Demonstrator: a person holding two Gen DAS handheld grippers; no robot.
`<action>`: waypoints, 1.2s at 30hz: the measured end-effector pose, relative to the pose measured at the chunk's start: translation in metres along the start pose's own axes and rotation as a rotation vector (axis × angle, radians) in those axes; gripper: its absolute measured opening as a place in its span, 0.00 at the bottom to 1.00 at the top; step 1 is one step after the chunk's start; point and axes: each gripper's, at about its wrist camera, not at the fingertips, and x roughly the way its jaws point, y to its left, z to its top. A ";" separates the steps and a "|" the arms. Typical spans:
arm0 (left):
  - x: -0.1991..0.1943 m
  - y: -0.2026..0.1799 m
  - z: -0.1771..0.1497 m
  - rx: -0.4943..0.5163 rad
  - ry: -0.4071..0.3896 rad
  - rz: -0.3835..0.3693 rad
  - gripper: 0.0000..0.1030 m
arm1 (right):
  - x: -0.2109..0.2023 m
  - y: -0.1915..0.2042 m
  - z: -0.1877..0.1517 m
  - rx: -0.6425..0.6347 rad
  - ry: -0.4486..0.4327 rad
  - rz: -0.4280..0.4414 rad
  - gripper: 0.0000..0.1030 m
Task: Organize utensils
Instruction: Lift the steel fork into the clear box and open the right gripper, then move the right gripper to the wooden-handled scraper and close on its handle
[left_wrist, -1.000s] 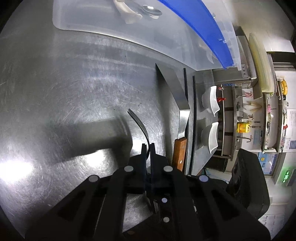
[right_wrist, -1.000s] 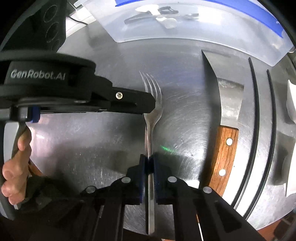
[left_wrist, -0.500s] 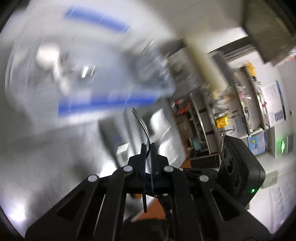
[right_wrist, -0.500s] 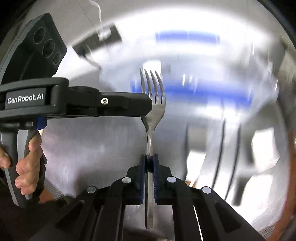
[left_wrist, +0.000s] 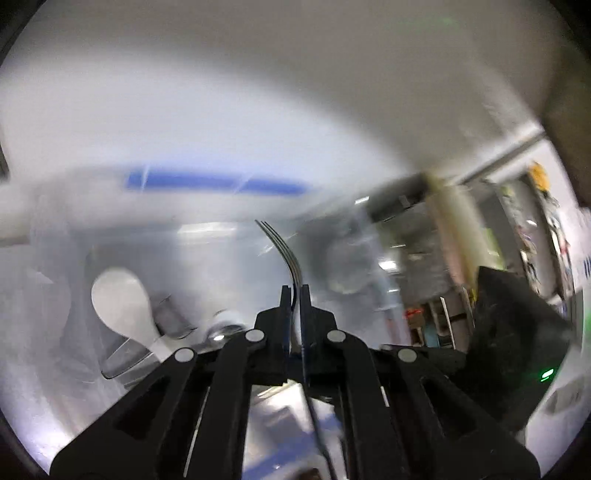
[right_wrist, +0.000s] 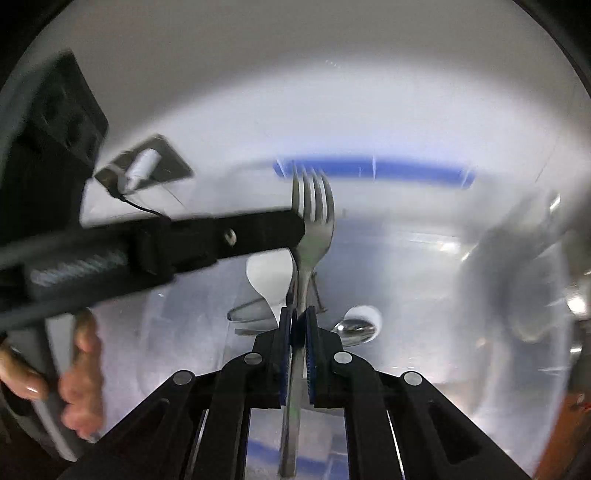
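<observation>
Gripping one fork (right_wrist: 314, 229), both grippers' jaws hang above the bin (right_wrist: 424, 266).

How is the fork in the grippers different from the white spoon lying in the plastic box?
The fork is grey metal with tines; the white spoon has a smooth rounded bowl. The fork is held in the air by both the left gripper and the right gripper, while the white spoon rests loose inside the clear box. Both are eating utensils.

Clear blue-rimmed bin (right_wrist: 424, 266) with white spoon (right_wrist: 271, 277) inside
</observation>
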 end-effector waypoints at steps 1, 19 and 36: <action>0.020 0.018 0.001 -0.044 0.045 0.009 0.03 | 0.012 -0.006 0.003 0.014 0.028 0.013 0.08; 0.054 0.035 -0.015 -0.028 0.142 0.224 0.03 | 0.033 -0.032 -0.006 0.072 0.168 -0.011 0.27; -0.080 -0.019 -0.212 0.238 -0.022 0.066 0.92 | 0.016 -0.014 -0.307 0.010 0.252 -0.309 0.45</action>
